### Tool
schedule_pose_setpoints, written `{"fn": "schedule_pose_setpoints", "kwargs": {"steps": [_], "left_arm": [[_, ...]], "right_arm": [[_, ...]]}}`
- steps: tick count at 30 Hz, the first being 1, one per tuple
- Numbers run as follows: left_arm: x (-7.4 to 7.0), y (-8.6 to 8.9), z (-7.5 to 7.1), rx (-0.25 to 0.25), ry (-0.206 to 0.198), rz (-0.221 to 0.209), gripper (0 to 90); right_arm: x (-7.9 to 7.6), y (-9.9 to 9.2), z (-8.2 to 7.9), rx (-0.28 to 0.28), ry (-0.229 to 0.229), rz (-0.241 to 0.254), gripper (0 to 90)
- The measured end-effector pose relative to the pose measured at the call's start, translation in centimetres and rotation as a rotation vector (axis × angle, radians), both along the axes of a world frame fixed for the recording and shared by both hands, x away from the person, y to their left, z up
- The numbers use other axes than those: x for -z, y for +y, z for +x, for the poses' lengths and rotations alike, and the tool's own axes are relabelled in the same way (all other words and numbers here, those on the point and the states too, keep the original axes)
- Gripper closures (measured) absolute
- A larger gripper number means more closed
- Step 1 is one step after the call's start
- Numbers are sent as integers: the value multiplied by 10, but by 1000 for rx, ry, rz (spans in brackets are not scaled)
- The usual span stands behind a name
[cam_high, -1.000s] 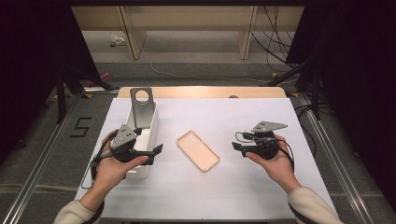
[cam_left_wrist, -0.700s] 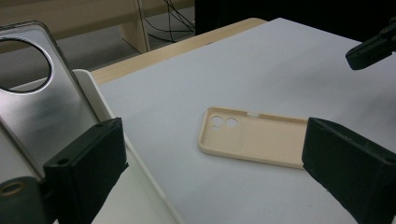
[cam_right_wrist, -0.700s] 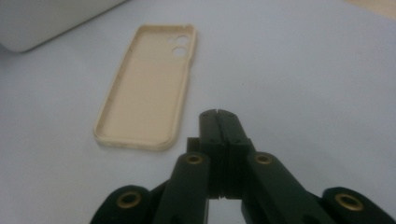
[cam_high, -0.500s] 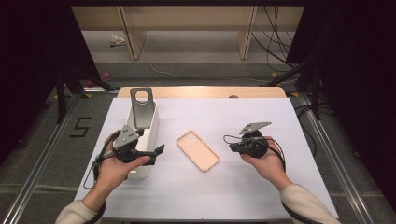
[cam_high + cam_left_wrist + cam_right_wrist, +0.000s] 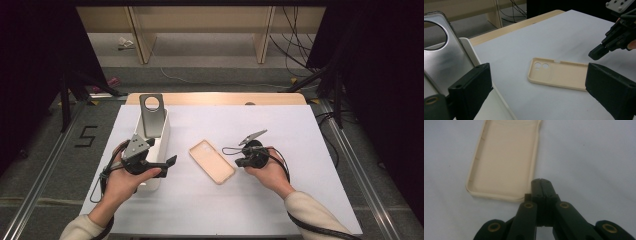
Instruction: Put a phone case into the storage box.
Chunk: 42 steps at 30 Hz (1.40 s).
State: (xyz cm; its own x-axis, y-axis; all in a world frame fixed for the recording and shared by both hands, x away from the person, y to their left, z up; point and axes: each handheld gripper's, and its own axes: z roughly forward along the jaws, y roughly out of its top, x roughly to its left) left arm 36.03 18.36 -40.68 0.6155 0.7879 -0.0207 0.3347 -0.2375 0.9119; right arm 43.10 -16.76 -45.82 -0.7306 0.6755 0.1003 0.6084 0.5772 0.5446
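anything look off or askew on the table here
Nothing is damaged or spilled. The beige phone case lies open side up, slanted across the white mat, and the grey phone stands tilted in the white box.

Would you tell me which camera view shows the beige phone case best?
The left gripper view: the phone case lies whole, camera holes visible. The high view shows it small; the right gripper view crops its far end.
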Motion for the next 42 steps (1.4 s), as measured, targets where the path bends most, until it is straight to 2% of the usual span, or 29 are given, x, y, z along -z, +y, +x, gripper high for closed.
{"fn": "schedule_pose_setpoints", "kwargs": {"steps": [10, 29, 42], "left_arm": [[0, 0, 0, 4, -1, 5, 65], [-1, -2, -1, 7, -7, 13, 65], [-1, -3, -1, 12, -8, 14, 64]], "right_arm": [[7, 7, 2, -5, 43, -42, 900], [8, 13, -3, -22, 68, -54, 900], [8, 34, -19, -92, 97, -49, 900]]}}
